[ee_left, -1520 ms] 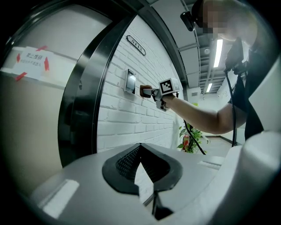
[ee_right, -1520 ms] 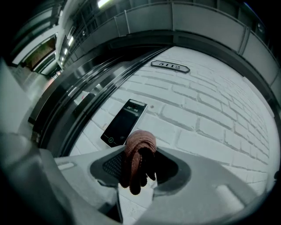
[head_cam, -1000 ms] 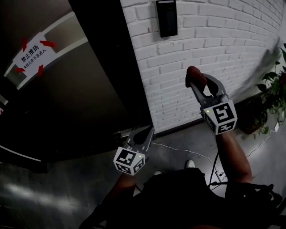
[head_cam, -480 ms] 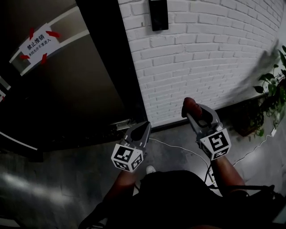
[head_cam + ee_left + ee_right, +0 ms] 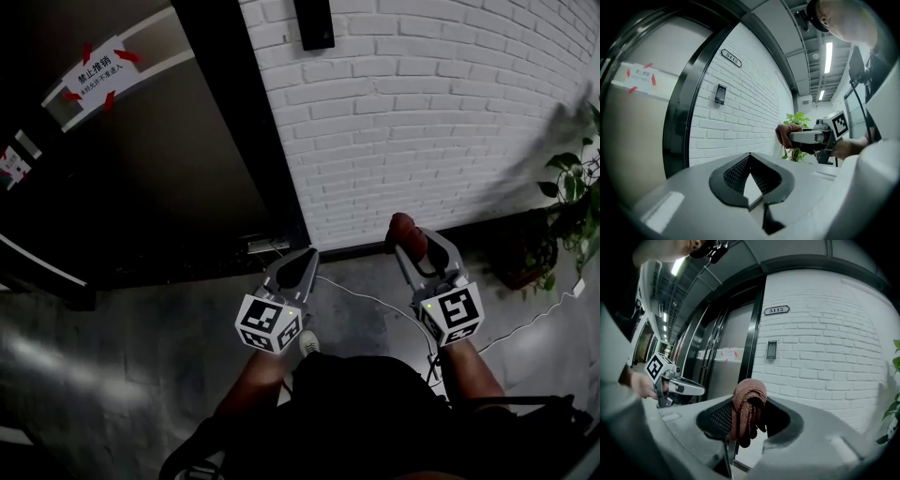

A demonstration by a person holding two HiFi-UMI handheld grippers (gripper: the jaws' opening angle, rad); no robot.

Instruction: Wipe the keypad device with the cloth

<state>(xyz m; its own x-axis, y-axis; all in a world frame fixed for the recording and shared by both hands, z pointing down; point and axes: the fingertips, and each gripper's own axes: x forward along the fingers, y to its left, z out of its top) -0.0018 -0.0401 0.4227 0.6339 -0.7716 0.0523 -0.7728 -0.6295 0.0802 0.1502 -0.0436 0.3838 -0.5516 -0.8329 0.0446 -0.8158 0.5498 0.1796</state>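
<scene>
White-painted brick wall [image 5: 441, 122] fills the far right of the head view, with a dark metal door [image 5: 159, 178] set in a black frame to its left. The keypad device [image 5: 314, 23] is a slim, upright black panel fixed flat to the brick just right of the frame, high up at the far edge of the head view. In the right gripper view the keypad device [image 5: 772, 349] shows a dark glossy face, with a small number plate [image 5: 776, 310] above it. A white sign [image 5: 98, 70] with red arrows is stuck on the door.

Both grippers are held low and near, well apart from the device. The right gripper [image 5: 410, 246] has its jaws clamped on the cloth [image 5: 405, 230], a reddish-brown wad that bulges past the fingertips. In the right gripper view the cloth [image 5: 747, 404] is bunched in folds between the ridged pads, with loose ends hanging down. The left gripper [image 5: 305, 258] holds nothing. In the left gripper view the left gripper [image 5: 750, 157] has its tips pressed together, with only a small gap farther back between the pads.

On the grey floor [image 5: 122, 375] a white cable [image 5: 375, 302] trails between the two grippers. A leafy green plant [image 5: 572, 202] stands against the wall at the far right. The tip of a pale shoe [image 5: 307, 343] shows just near the left gripper's marker cube.
</scene>
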